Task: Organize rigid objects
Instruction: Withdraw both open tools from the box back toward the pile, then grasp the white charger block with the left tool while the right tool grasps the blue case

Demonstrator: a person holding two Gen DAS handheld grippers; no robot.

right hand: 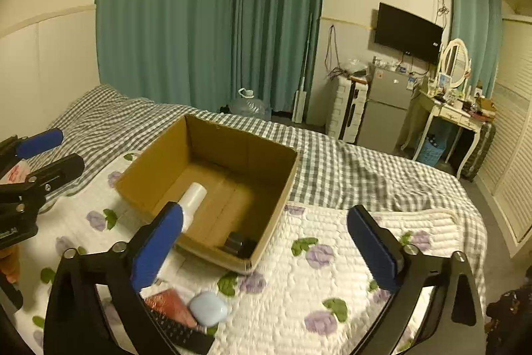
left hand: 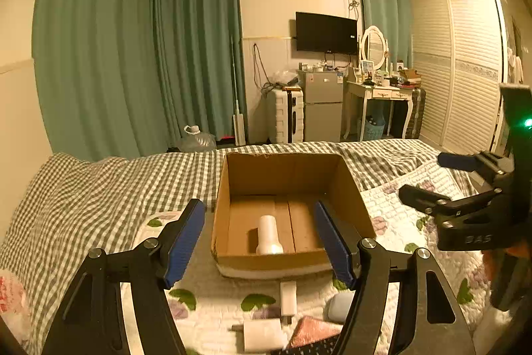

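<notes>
With both jaws wide and empty, the right gripper is nearer the pale blue rounded plastic case, lying near-left of it, outside the open brown cardboard box.

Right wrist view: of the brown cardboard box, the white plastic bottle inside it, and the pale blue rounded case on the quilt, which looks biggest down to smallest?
1. Brown cardboard box, by far.
2 and 3. White plastic bottle and pale blue rounded case look alike in size; the case lies nearer the camera, so no ranking.
</notes>
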